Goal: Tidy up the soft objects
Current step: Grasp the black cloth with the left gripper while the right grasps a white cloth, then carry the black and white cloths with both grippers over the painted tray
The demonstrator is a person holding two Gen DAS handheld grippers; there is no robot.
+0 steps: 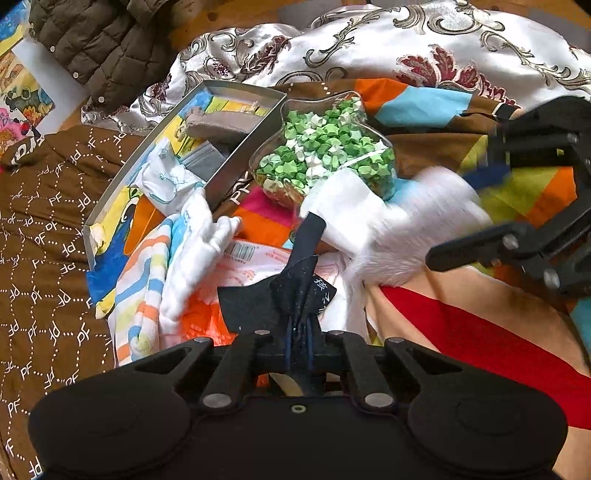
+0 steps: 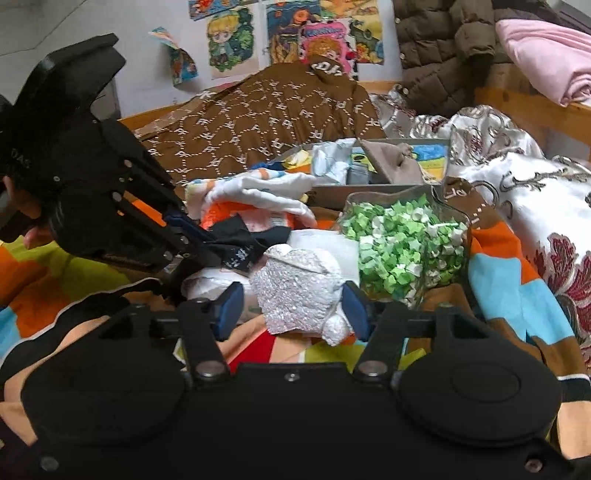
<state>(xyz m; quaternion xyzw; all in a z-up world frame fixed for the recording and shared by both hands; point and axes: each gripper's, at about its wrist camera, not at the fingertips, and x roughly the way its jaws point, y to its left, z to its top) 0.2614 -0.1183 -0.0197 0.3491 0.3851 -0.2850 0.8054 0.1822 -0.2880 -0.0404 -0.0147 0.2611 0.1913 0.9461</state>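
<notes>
Right wrist: right gripper [image 2: 291, 310] is spread wide around the white plush [image 2: 299, 295], just beside the jar [image 2: 402, 240], not yet pinching. Left gripper [image 1: 300, 343] is clamped on the dark sock [image 1: 291, 291]. Closing carelessly could knock that jar over.

"PF" monogram repeats across brown quilt [image 1: 55, 206], left of the left tool; barcode on orange-white package [image 1: 240, 254], digits unreadable.

A home bedroom. A bed [image 2: 517, 321] lies under colourful quilts, cartoon posters [image 2: 295, 33] cover the wall. A puffer jacket [image 2: 439, 51] hangs on the wooden frame
</notes>
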